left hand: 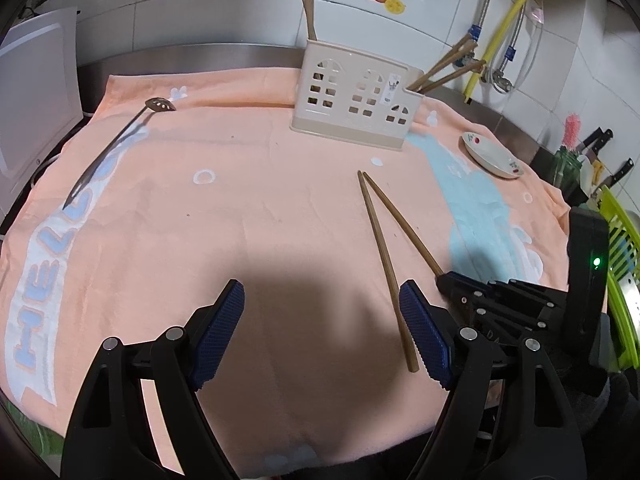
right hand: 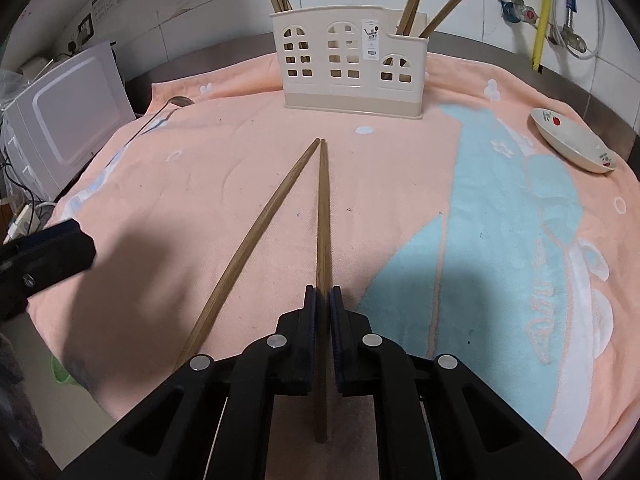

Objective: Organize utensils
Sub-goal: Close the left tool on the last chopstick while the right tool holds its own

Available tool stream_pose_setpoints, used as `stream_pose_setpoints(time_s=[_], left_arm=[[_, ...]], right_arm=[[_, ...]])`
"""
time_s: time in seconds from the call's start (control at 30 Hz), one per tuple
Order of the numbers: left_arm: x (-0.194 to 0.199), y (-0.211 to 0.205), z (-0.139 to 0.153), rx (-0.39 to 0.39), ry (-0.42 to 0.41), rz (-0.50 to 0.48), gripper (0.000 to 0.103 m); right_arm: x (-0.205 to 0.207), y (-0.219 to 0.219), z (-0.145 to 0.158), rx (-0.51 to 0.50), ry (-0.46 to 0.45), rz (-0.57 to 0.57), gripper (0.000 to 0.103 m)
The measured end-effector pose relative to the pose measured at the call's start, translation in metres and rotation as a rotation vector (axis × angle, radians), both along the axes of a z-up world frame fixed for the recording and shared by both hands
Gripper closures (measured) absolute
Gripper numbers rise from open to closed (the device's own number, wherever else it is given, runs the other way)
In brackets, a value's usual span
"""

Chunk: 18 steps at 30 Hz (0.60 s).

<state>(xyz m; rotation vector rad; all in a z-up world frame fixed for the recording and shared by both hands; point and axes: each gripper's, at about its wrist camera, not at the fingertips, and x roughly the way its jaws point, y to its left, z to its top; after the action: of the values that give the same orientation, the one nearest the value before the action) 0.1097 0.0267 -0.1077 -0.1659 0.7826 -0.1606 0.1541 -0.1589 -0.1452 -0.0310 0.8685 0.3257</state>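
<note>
We've got the right gripper [right hand: 323, 294] clenched on one chopstick [right hand: 322, 216], pads pinching it near its thick end, tip pointing toward the utensil holder [right hand: 352, 60]. Second chopstick [right hand: 256, 240] lies loose on the peach towel [right hand: 200, 184] just left of it, the two tips nearly touching mid-counter. Our left gripper [left hand: 322, 332] is released, jaws wide and empty over the towel near the front edge, with that loose chopstick's thick end just beside its right pad. Holder stands at the back edge of the counter, chopsticks upright in its left and right compartments. Slotted spoon [left hand: 120, 144] lies toward the back-left corner, small dish [left hand: 492, 156] toward the right edge.
</note>
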Motion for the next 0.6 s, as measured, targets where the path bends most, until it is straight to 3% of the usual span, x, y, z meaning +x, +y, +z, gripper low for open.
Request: stream_pose_setpoints(time_s=[0.37, 0.6], left_arm=[[0.002, -0.025, -0.009, -0.002, 0.022, -0.070, 0.026], [0.010, -0.049, -0.023, -0.026, 0.066, -0.134, 0.042]], right_arm=[[-0.019, -0.020, 0.031, 0.026, -0.079, 0.007, 0.096], [-0.029, -0.038, 0.059, 0.052, -0.142, -0.008, 0.096]])
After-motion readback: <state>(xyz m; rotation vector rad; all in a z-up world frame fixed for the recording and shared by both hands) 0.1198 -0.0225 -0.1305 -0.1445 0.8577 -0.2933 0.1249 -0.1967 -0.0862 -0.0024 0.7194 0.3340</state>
